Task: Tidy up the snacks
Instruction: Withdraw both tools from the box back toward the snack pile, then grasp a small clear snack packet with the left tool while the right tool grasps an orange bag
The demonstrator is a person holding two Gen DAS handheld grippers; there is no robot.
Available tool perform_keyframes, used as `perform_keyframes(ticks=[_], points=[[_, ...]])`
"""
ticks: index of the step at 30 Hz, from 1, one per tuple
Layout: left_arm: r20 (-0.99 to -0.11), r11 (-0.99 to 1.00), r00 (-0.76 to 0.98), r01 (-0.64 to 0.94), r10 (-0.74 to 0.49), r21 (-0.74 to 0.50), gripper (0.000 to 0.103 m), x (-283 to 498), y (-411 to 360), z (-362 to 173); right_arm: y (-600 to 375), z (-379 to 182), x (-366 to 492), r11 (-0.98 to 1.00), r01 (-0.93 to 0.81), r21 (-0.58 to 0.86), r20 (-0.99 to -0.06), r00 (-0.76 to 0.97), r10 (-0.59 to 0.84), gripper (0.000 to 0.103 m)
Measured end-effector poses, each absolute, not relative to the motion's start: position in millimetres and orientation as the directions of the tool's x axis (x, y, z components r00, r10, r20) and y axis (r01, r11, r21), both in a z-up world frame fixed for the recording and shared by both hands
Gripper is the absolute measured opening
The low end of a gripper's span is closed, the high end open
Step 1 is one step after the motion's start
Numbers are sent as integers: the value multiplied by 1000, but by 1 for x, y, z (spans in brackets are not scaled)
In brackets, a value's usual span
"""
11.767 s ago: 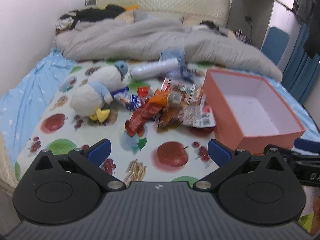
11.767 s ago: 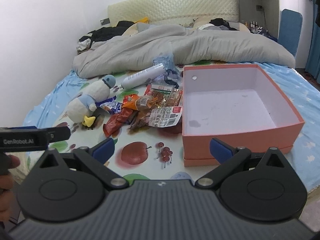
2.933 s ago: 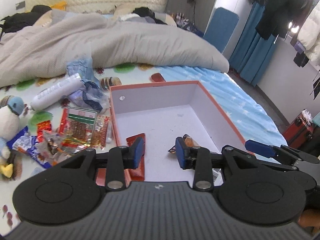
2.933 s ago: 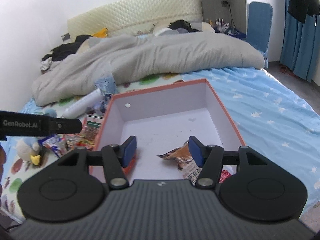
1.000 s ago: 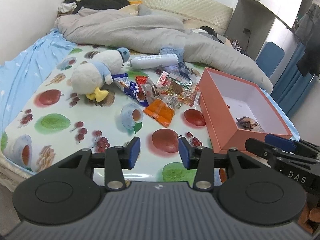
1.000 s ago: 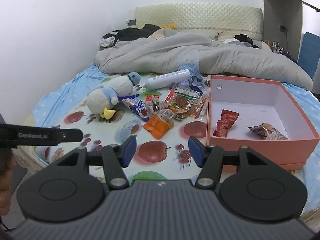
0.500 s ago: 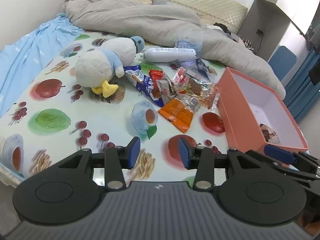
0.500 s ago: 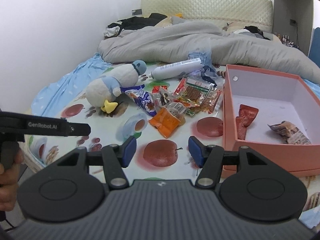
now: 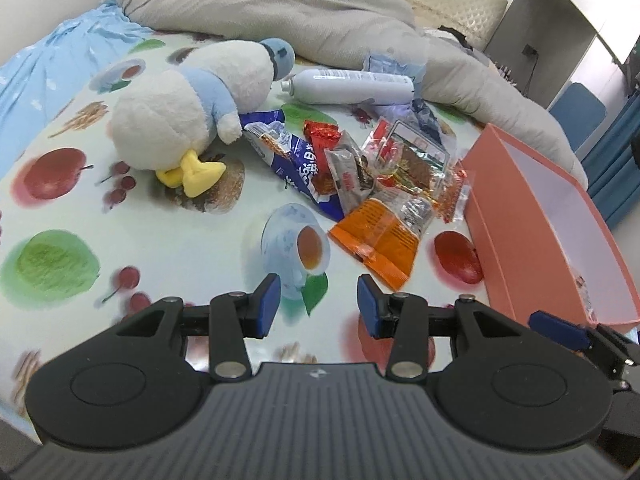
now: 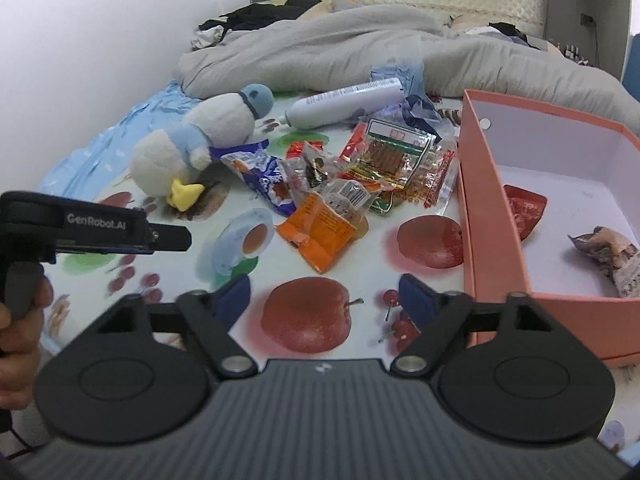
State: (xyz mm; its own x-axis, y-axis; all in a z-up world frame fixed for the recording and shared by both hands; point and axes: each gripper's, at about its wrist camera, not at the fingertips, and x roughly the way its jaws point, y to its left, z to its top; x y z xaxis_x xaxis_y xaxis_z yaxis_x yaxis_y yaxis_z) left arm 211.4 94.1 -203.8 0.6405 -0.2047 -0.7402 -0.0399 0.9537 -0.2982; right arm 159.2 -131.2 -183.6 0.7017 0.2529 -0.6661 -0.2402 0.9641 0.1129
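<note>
Orange snack packet [image 10: 320, 232] flat on fruit-print sheet [image 9: 180, 236], left of pink box [image 10: 492, 216], long axis diagonal. Ahead of both grippers, nearer left gripper [image 9: 318, 300]: half open, empty. Right gripper [image 10: 324, 298]: just widened, empty.

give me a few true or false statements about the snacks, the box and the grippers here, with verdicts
1. The pink box already holds two packets, a red packet and a crinkled brown packet. True.
2. The orange packet lies inside the box. False: it lies on the fruit-print sheet, outside the box.
3. The right gripper grips a snack. False: its fingers, which have just been opening, stand apart with nothing between them.
4. The plush penguin lies left of the snack pile. True.
5. The left gripper holds the white bottle. False: it is open and empty.
</note>
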Motion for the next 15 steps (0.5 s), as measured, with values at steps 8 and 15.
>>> perform_keyframes(ticks=[8, 15], points=[[-745, 952, 630, -27, -221, -305, 48, 264, 94, -225, -122, -202, 197, 956, -269, 117, -679, 681, 274, 83], [-726, 958, 645, 35, -239, -284, 56, 305, 83, -240, -122, -222, 229, 956, -258, 140, -678, 678, 283, 83]])
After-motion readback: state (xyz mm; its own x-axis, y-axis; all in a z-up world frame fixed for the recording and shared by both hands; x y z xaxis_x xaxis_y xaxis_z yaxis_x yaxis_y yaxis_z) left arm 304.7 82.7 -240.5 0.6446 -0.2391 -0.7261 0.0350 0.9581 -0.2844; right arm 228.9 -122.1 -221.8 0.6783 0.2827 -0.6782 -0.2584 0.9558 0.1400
